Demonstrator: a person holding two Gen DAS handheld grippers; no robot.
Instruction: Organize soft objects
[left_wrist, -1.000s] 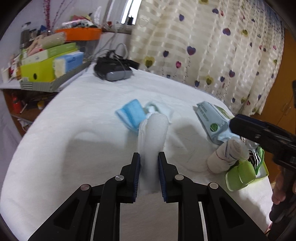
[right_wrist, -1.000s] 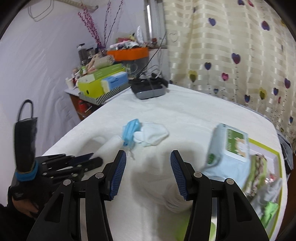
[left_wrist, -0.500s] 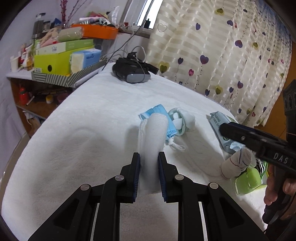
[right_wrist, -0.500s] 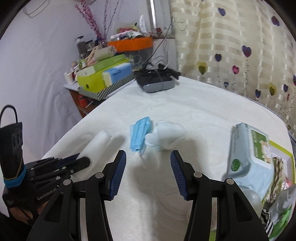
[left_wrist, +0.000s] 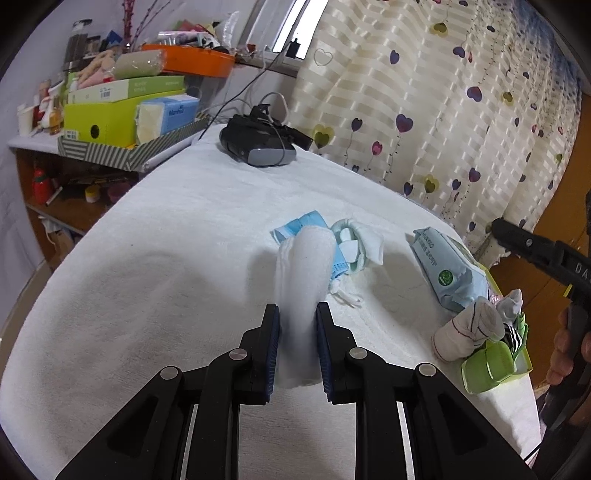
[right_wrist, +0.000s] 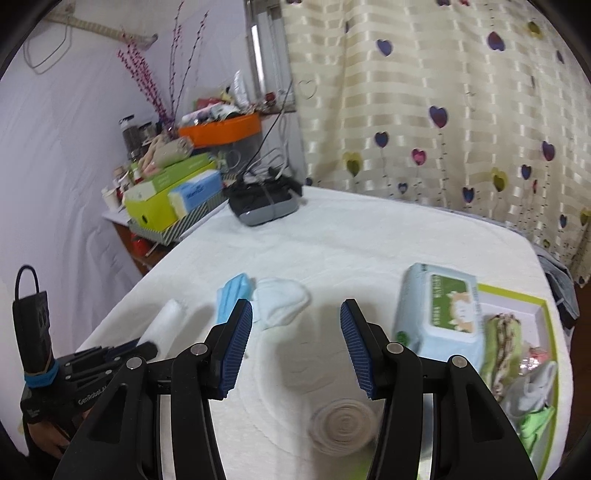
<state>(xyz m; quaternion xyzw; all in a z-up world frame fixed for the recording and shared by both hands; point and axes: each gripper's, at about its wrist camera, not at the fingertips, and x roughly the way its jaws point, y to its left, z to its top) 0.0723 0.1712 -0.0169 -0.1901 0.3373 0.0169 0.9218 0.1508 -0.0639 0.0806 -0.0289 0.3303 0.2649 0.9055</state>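
Left wrist view: left hand-held gripper (left_wrist: 297, 347) clamped on a rolled white cloth (left_wrist: 304, 273), lifted off the white-covered worktop (left_wrist: 147, 258), likely for carrying to the green tray (left_wrist: 517, 363) at 4 o'clock. Blue face mask (left_wrist: 303, 225) and pale sock (left_wrist: 364, 240) lie just past the roll at 12; wipes pack (left_wrist: 447, 269) at 2.

Right wrist view: right hand-held gripper (right_wrist: 295, 343) open wide, nothing between its pads, probably readied for the rolled sock (right_wrist: 341, 424) below it at 6. Tray at 3 already holds soft items.
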